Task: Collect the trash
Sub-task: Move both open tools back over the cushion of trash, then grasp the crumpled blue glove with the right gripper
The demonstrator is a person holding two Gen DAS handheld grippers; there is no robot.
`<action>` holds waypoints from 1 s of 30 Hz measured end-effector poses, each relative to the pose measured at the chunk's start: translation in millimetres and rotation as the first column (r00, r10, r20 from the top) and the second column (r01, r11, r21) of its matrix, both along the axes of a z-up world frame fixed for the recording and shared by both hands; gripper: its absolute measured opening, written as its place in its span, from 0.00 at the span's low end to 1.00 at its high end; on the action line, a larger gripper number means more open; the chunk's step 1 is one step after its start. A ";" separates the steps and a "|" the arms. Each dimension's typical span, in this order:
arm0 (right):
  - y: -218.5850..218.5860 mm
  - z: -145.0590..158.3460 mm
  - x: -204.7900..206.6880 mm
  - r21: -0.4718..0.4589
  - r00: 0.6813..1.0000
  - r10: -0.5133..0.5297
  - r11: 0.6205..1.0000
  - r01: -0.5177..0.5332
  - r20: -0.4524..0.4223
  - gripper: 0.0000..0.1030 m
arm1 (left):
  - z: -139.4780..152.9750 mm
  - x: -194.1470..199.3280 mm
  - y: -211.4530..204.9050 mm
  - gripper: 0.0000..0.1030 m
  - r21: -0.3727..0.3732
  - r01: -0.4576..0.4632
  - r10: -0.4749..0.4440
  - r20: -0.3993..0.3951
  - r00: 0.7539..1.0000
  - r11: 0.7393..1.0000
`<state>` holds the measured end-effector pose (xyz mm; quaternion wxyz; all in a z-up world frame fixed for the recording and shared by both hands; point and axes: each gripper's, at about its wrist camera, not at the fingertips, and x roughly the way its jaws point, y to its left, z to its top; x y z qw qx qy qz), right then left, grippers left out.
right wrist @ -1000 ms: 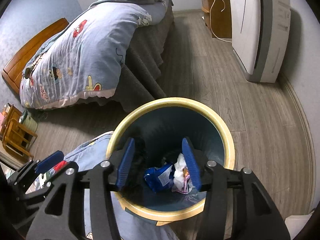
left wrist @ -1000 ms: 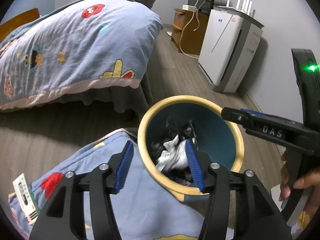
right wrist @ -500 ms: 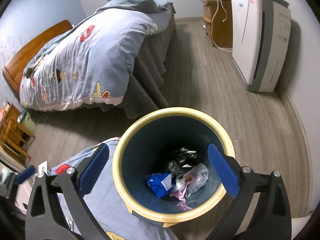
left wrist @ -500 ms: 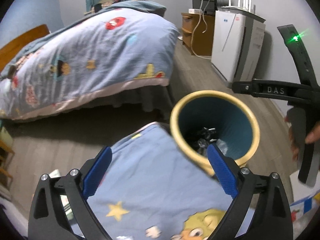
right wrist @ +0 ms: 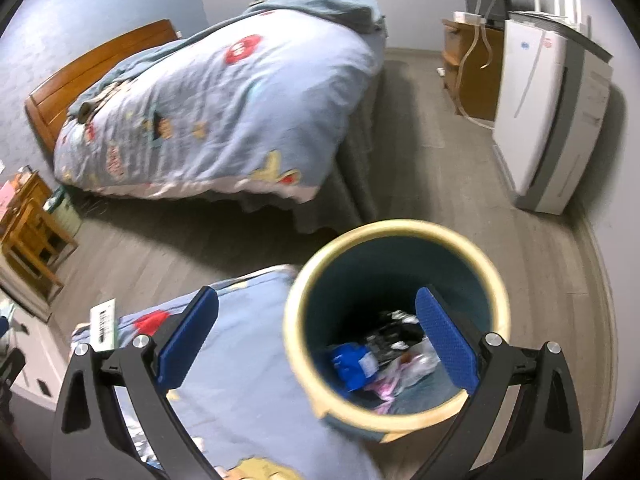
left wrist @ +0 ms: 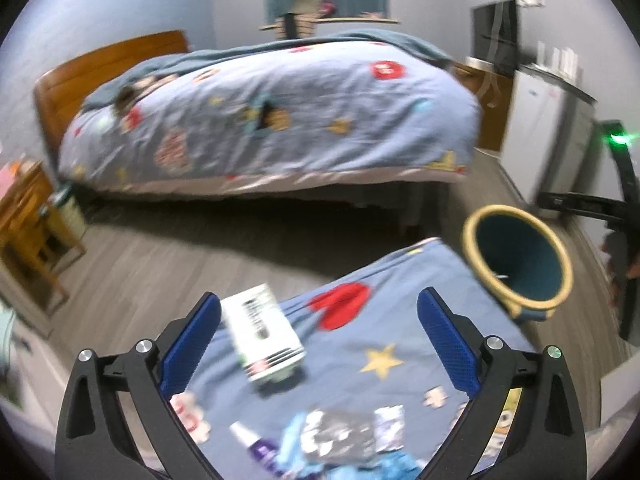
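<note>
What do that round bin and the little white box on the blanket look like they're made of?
The bin looks like smooth moulded plastic: matte teal wall, cream rim, though the blur leaves it open. The white box looks like printed cardboard, with flat faces and crisp edges.

Both grippers are sitting wide open, nothing between the blue pads. Left gripper [left wrist: 318, 336] is pointing forward and down, with the right one showing at 3 o'clock; right gripper [right wrist: 316, 334] is angling down too
</note>
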<state>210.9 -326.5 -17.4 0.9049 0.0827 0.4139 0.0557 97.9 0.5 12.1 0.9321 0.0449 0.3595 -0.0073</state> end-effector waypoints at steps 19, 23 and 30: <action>177.9 -69.0 -125.7 0.005 0.932 0.294 0.954 -0.300 -0.211 0.94 | -16.0 -19.2 73.5 0.95 -0.042 -0.072 0.069 -0.065 0.995 0.997; 197.4 -87.9 -146.0 0.009 0.905 0.342 0.936 -0.351 -0.255 0.94 | -15.6 -27.0 81.8 0.95 -0.056 -0.076 0.072 -0.067 0.995 0.996; 219.6 -122.3 -166.1 0.043 0.844 0.389 0.914 -0.403 -0.370 0.54 | -15.9 -35.5 93.7 0.95 -0.053 -0.078 0.074 -0.071 0.995 0.996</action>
